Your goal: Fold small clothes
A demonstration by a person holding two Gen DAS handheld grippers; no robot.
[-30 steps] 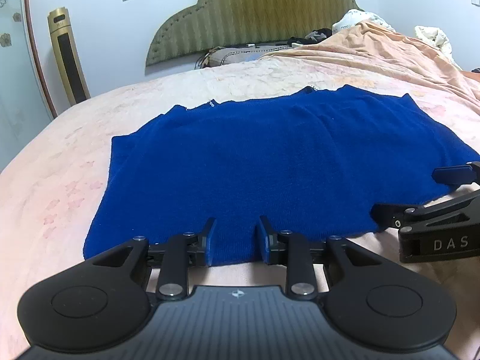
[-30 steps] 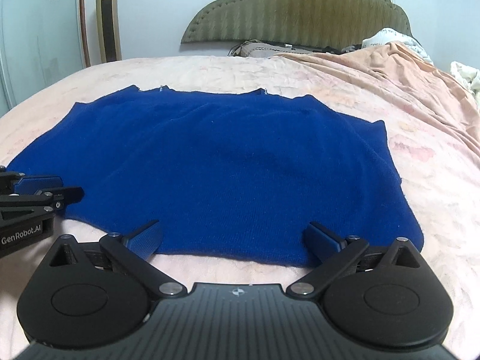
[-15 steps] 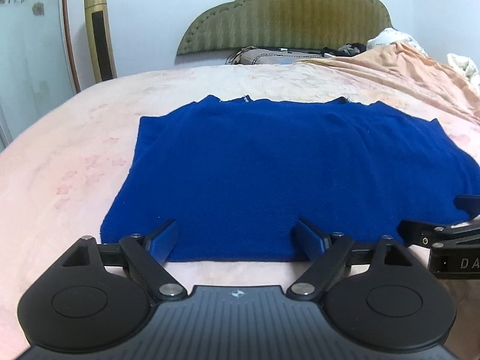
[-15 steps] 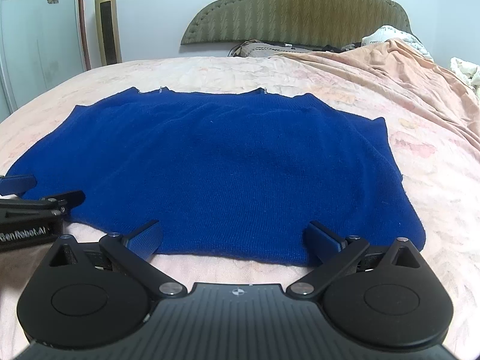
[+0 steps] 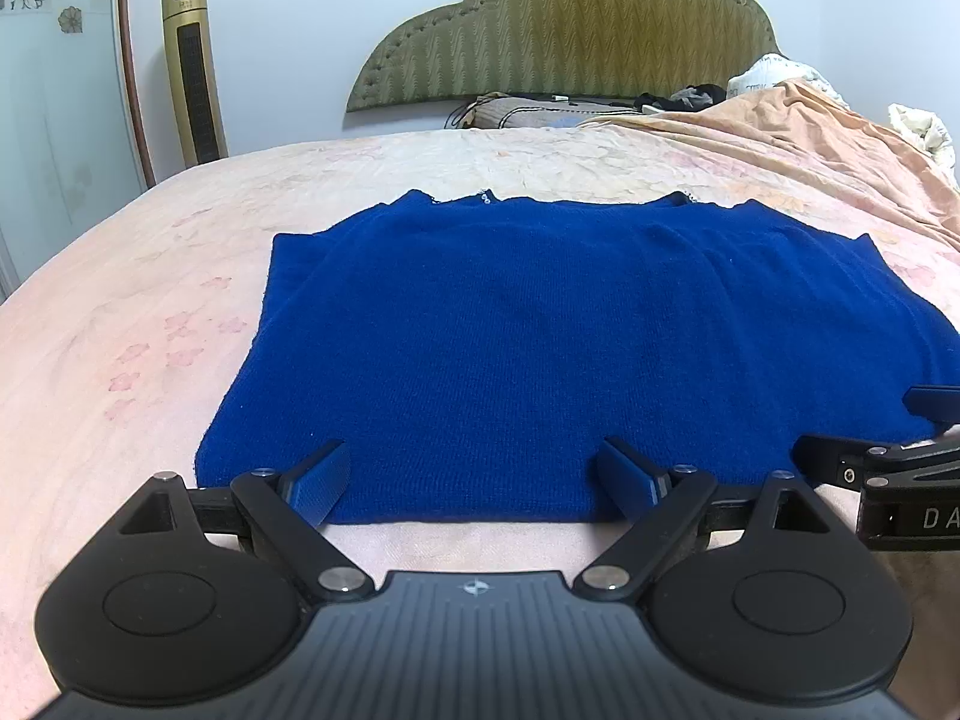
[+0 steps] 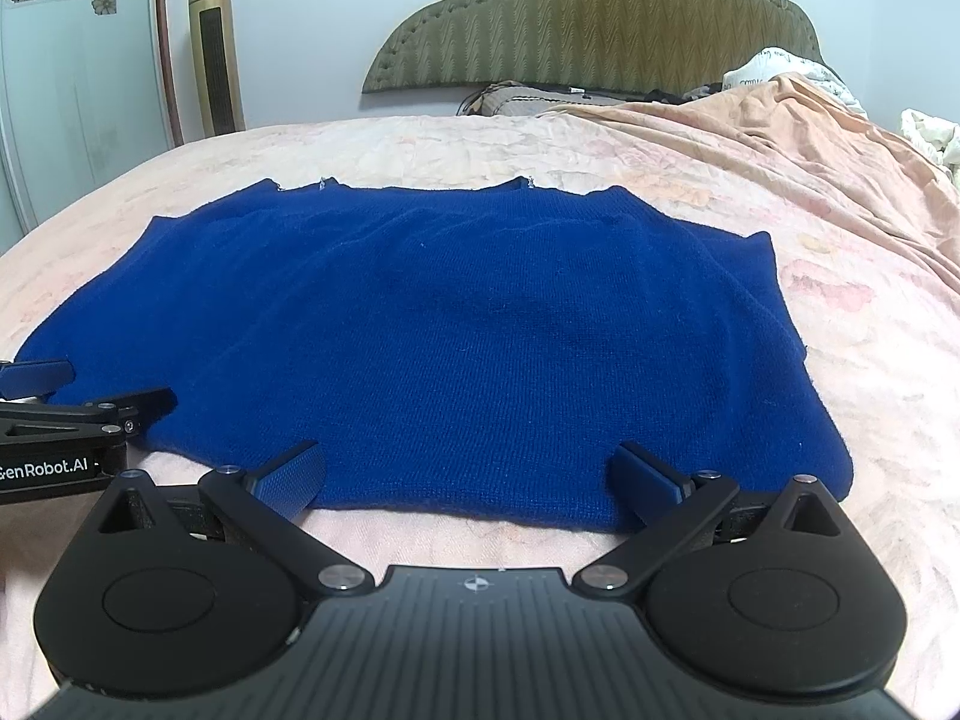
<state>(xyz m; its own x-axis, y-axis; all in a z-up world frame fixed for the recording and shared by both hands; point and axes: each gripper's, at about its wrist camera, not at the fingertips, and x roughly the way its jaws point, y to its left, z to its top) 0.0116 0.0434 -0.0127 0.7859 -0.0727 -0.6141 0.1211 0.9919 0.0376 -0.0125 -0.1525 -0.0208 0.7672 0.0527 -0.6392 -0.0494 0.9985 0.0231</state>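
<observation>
Left wrist view first: a pink bed [image 5: 150, 312] carries a blue sweater [image 5: 540, 330] spread flat, neckline toward the headboard [image 5: 570, 36] and hem along the near edge of the bed. The left claw [image 5: 471, 477] stands wide open, empty, its two fingers straddling the hem close to the sweater's left corner. Further right, the right claw [image 6: 468, 474] is likewise spread open and grips nothing, its fingers set over the hem toward the right corner. The sweater's long axis runs side to side, across both claws, and the cloth lies straight ahead of each. Each claw is nearest its own corner, so a lift of the hem toward the neckline looks like the likely next fold.
</observation>
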